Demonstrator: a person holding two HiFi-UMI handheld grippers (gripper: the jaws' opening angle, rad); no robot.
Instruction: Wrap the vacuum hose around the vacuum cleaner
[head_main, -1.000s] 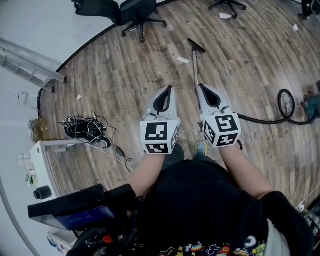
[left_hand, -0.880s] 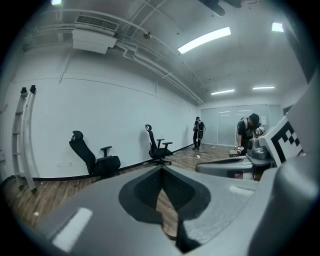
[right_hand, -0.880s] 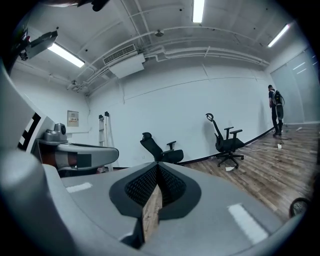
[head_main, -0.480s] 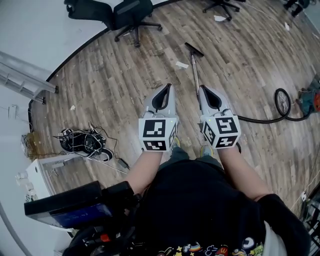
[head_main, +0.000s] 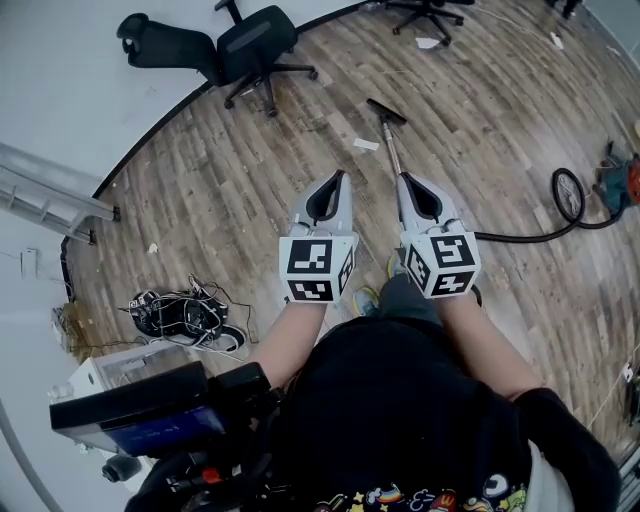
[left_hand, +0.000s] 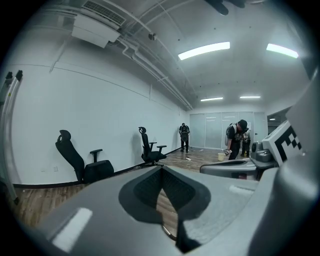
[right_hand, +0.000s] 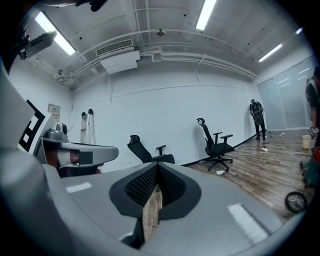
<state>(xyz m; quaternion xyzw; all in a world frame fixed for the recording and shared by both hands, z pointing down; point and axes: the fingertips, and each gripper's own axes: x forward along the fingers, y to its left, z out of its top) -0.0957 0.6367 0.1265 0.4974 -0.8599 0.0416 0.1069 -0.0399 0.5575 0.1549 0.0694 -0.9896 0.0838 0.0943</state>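
The vacuum's metal wand (head_main: 393, 155) lies on the wood floor, with its black floor nozzle (head_main: 385, 112) at the far end. A black hose (head_main: 520, 238) runs from beside my right gripper to a round black loop (head_main: 568, 195) at the right. The teal and red vacuum cleaner (head_main: 622, 183) sits at the right edge, partly cut off. My left gripper (head_main: 339, 176) and right gripper (head_main: 402, 178) are held side by side at waist height above the floor. Both are shut and hold nothing. The right one hangs over the near end of the wand.
A black office chair (head_main: 250, 45) stands by the curved white wall, and another (head_main: 425, 8) at the top edge. A tangle of cables (head_main: 180, 312) lies at the left beside a white cabinet (head_main: 105, 372). Paper scraps (head_main: 366, 144) dot the floor. People (left_hand: 235, 140) stand far off.
The floor has slid down and left in the head view as the person steps forward. The vacuum cleaner sits closer to the right edge. Both grippers stay shut in the same pose.
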